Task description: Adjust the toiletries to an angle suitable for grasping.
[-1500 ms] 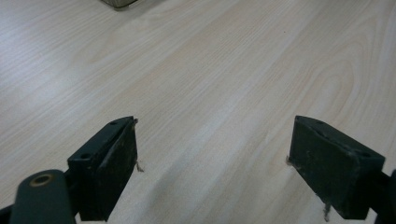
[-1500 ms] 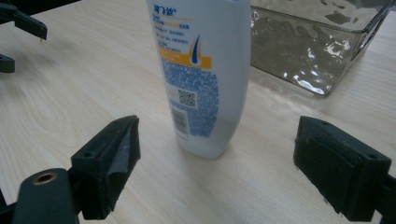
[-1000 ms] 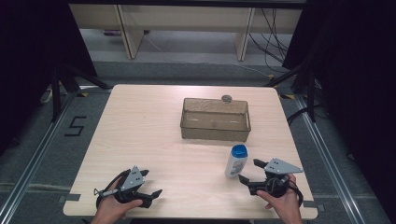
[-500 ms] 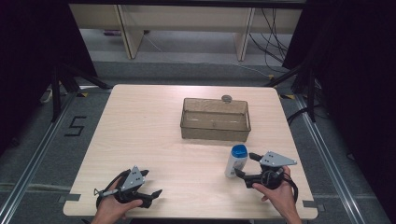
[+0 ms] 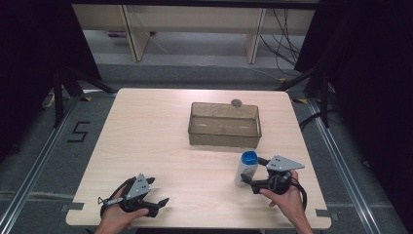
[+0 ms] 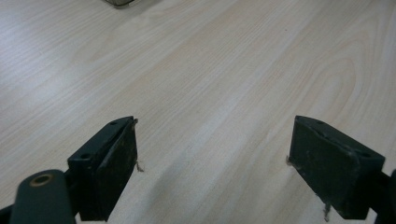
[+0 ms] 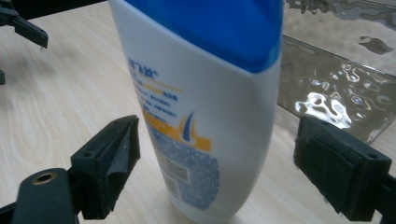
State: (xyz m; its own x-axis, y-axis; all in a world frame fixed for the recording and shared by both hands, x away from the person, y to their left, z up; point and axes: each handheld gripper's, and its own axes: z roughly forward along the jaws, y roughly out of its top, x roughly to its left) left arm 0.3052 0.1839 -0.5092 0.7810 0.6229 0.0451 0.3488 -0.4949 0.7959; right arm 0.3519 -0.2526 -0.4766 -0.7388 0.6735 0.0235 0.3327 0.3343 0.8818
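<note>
The left gripper [image 5: 155,193] is resting near the desk [image 5: 146,141] front edge, fingers spread over bare wood. Further right, the shampoo bottle [image 5: 246,167] is standing upright, blue cap pointing up, between the spread fingers of the right gripper [image 5: 252,172]. Behind it, the clear plastic bin [image 5: 224,137] is sitting empty.

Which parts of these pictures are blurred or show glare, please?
Right gripper view: the bottle is close and slightly soft, and the bin wall carries wavy white glare. Left gripper view: the table grain is fairly sharp. High view: evenly lit, dark surroundings.
</note>
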